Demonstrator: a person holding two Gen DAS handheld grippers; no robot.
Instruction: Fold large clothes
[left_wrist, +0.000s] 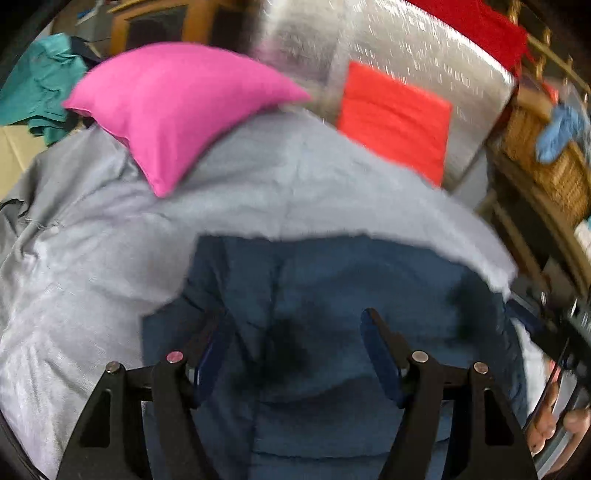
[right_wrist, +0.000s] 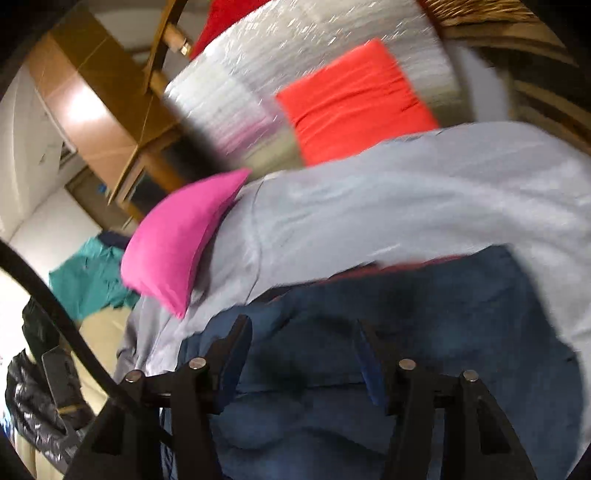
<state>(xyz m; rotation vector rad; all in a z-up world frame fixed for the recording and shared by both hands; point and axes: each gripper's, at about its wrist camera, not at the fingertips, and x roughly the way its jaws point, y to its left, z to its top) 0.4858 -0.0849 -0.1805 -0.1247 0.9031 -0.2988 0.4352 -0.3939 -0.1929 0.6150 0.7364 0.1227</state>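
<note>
A dark blue denim garment (left_wrist: 332, 295) lies on a light grey sheet (left_wrist: 258, 177) on the bed. It also shows in the right wrist view (right_wrist: 424, 314), on the same grey sheet (right_wrist: 369, 214). My left gripper (left_wrist: 295, 325) is open just above the garment, jaws wide apart and empty. My right gripper (right_wrist: 303, 336) is open above the garment's left part, jaws wide apart and empty. Both views are motion blurred.
A pink pillow (left_wrist: 177, 107) and an orange-red pillow (left_wrist: 395, 118) lie at the far end against a shiny silver panel (left_wrist: 424, 48). A teal cloth (left_wrist: 37, 88) lies far left. A wicker basket (left_wrist: 546, 162) stands at the right. A person's hand (left_wrist: 554, 424) shows at the lower right.
</note>
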